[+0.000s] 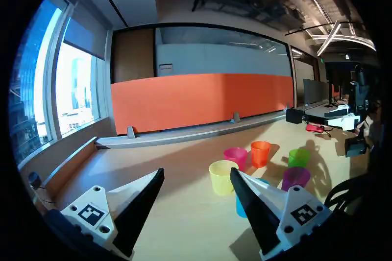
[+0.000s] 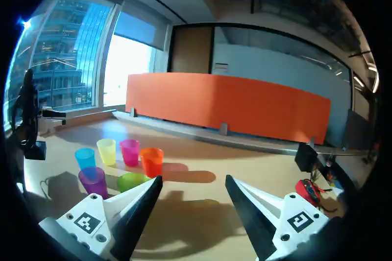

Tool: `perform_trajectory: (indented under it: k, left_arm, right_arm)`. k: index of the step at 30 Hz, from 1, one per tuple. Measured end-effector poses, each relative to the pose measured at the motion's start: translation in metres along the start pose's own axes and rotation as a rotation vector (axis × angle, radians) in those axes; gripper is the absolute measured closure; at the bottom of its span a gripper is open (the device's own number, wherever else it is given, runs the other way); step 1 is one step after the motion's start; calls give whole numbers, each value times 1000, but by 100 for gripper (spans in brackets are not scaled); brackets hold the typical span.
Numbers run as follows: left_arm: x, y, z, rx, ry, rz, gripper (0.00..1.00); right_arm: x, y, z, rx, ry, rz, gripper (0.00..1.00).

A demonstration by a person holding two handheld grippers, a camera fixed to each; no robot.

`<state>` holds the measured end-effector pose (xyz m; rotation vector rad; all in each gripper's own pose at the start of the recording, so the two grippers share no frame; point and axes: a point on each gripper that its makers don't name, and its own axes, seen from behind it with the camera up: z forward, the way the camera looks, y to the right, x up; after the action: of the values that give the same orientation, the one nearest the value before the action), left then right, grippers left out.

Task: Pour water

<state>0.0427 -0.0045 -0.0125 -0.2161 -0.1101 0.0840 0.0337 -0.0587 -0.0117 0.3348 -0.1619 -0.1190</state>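
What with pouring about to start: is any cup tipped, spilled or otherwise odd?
Nothing stands out. The yellow cup, pink cup, orange cup, green cup, purple cup and blue cup stand upright together on the table; no spill visible.

Six cups (image 2: 130, 152), clustered close together on table (image 2: 206, 212). Partition (image 2: 230, 99) behind them, along table's far edge. Windows (image 2: 73, 65) left of partition.
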Motion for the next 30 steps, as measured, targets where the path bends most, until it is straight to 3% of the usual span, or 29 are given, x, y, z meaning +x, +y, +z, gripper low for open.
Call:
perform_trajectory:
  k: [5,20,30]
  left_arm:
    - [8,-9,-4,62,39,-11,0]
    - [18,-17,-5,182,113,-20,0]
    - [26,-17,-3,219,150,-9,0]
  right_arm:
    - [9,13,-3,-87,48,36,1]
    - [32,42,-22,-294,171,102,1]
    - [23,42,-22,-318,164,91,1]
